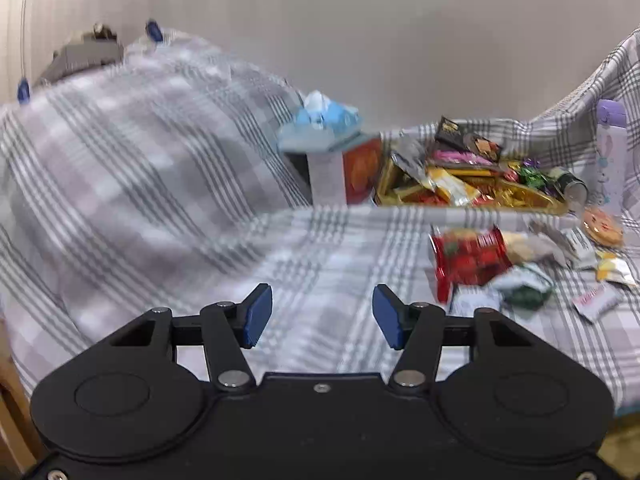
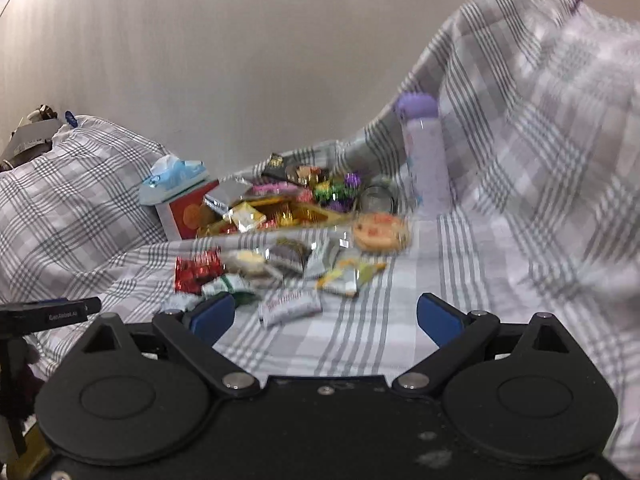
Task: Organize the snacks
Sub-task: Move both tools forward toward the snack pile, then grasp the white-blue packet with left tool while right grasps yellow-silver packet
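Left wrist view has the left gripper (image 1: 322, 317) with its blue pads part-way apart, nothing between them, hovering over the grey checked cloth (image 1: 312, 264) short of the golden tray (image 1: 532, 200). Loose snacks lie on the cloth in front of that tray: a red shiny packet (image 1: 468, 256) nearest, a round biscuit (image 1: 602, 226) just beside the tray's right end. A purple bottle (image 1: 610, 152) stands right of the tray, a tissue box (image 1: 324, 120) sits on a red box left of it. From the right wrist view, the right gripper (image 2: 325, 319) stands wide and empty, and a white wrapper (image 2: 290, 307) with red lettering (too blurred to read) lies just beyond its pads, in front of the tray (image 2: 296, 212).
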`<state>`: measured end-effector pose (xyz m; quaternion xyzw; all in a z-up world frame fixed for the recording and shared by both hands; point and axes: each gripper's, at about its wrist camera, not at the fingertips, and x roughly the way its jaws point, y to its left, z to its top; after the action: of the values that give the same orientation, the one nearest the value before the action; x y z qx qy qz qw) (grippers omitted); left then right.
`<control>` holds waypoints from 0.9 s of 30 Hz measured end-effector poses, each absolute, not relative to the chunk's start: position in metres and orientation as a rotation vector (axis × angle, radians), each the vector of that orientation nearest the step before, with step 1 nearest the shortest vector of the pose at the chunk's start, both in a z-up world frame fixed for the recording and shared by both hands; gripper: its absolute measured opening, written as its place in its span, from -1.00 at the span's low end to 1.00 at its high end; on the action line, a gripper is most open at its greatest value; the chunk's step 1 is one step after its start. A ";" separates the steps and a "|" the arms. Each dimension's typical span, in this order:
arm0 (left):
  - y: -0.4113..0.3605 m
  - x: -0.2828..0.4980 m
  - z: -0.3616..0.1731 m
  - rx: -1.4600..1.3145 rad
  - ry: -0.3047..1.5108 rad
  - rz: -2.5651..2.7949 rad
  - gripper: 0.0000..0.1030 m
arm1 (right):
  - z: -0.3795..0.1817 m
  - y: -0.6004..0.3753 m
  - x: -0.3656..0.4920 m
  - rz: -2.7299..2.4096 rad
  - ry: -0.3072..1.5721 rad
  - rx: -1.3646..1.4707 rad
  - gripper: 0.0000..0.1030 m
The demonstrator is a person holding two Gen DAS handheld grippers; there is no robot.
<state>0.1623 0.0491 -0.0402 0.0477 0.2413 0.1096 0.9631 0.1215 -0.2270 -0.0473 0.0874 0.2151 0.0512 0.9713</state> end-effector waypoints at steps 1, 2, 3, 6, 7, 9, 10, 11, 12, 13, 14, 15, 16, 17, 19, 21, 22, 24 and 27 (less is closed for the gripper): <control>0.046 0.163 -0.035 0.110 0.485 0.222 0.19 | -0.041 -0.225 0.124 0.102 0.425 0.165 1.00; 0.043 0.165 -0.031 0.127 0.485 0.213 0.19 | -0.035 -0.224 0.128 0.107 0.423 0.158 1.00; 0.038 0.168 -0.027 0.142 0.486 0.199 0.19 | -0.029 -0.221 0.135 0.115 0.435 0.151 1.00; 0.023 0.179 -0.024 0.167 0.529 0.134 0.19 | -0.023 -0.213 0.158 0.132 0.507 0.125 1.00; 0.020 0.185 -0.027 0.173 0.558 0.114 0.19 | -0.023 -0.209 0.166 0.134 0.531 0.107 0.99; 0.011 0.197 -0.037 0.191 0.635 0.072 0.19 | -0.026 -0.204 0.182 0.144 0.568 0.088 0.97; 0.007 0.202 -0.042 0.197 0.663 0.053 0.19 | -0.028 -0.201 0.188 0.148 0.578 0.087 0.89; 0.003 0.205 -0.047 0.198 0.680 0.030 0.19 | -0.031 -0.200 0.194 0.149 0.587 0.089 0.83; 0.000 0.206 -0.051 0.198 0.690 0.008 0.19 | -0.034 -0.199 0.201 0.147 0.599 0.092 0.82; -0.003 0.207 -0.055 0.204 0.698 -0.011 0.19 | -0.037 -0.199 0.208 0.147 0.612 0.095 0.78; -0.006 0.208 -0.058 0.215 0.704 -0.022 0.19 | -0.040 -0.200 0.213 0.148 0.621 0.096 0.71; -0.009 0.209 -0.062 0.225 0.710 -0.032 0.19 | -0.042 -0.200 0.219 0.146 0.630 0.098 0.69; -0.011 0.211 -0.065 0.230 0.717 -0.045 0.19 | -0.046 -0.200 0.225 0.144 0.644 0.099 0.68; -0.014 0.211 -0.067 0.232 0.723 -0.056 0.19 | -0.049 -0.201 0.229 0.143 0.656 0.099 0.68; -0.015 0.216 -0.072 0.233 0.740 -0.058 0.19 | -0.055 -0.201 0.240 0.133 0.677 0.097 0.67; -0.014 0.221 -0.076 0.221 0.758 -0.062 0.19 | -0.060 -0.203 0.250 0.125 0.710 0.094 0.67; -0.014 0.223 -0.077 0.211 0.765 -0.064 0.19 | -0.062 -0.203 0.255 0.119 0.717 0.097 0.67; -0.014 0.226 -0.079 0.205 0.774 -0.067 0.20 | -0.067 -0.204 0.265 0.105 0.731 0.109 0.67; -0.015 0.230 -0.082 0.211 0.783 -0.075 0.20 | -0.073 -0.208 0.279 0.091 0.753 0.154 0.62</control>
<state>0.2304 -0.0151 -0.0818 0.1024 0.3806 -0.0363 0.9183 0.2792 -0.2080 -0.0734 0.0750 0.3672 0.0443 0.9261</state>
